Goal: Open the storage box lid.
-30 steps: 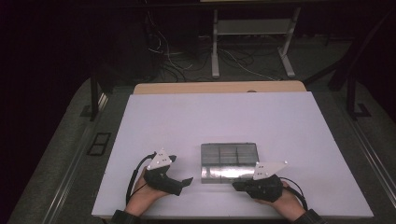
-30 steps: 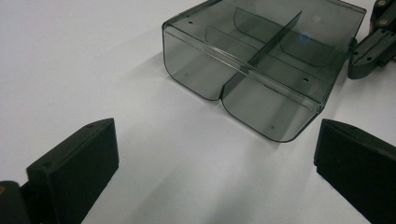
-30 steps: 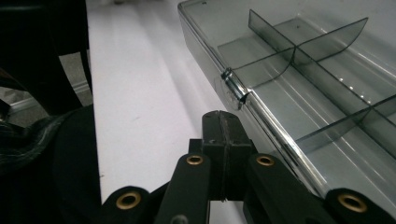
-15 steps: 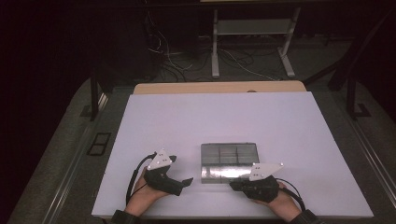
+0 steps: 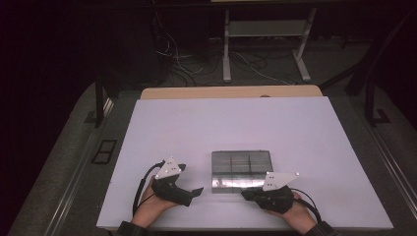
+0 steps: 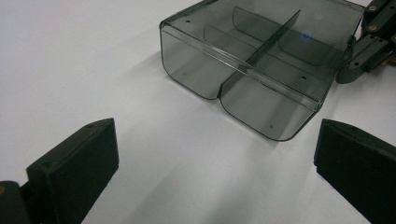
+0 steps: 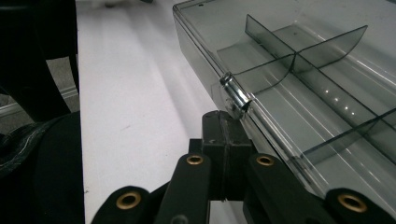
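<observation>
**Clear divided box near the front edge, one gripper at each side**

Seen from above, near the table's front edge: left gripper (image 5: 195, 191) held in a hand (image 5: 150, 209), right gripper (image 5: 244, 195) in the other hand (image 5: 295, 215), a grey three-cornered plate atop each. Between them, slightly farther in and right of the table's (image 5: 236, 123) middle, a clear plastic compartment box (image 5: 241, 169), lying flat. Beyond it, bare white surface up to the far edge, then a wooden strip (image 5: 231, 92) and cables on the dark floor.

From the left gripper view (image 6: 215, 158): jaws standing wide apart, nothing between them, aimed at the box (image 6: 252, 65) from just short of its rounded near corner. Dividers inside plainly visible here, splitting it into compartments, all empty. At the far right corner, the tip of the right gripper (image 6: 362, 46) right against the box wall.

From the right gripper view (image 7: 224, 154): jaws pressed together with no gap, tip right at the box's (image 7: 303, 60) near rim beside a small clear latch (image 7: 236, 95); actual contact hard to judge. Detail of latch lost from above.
</observation>
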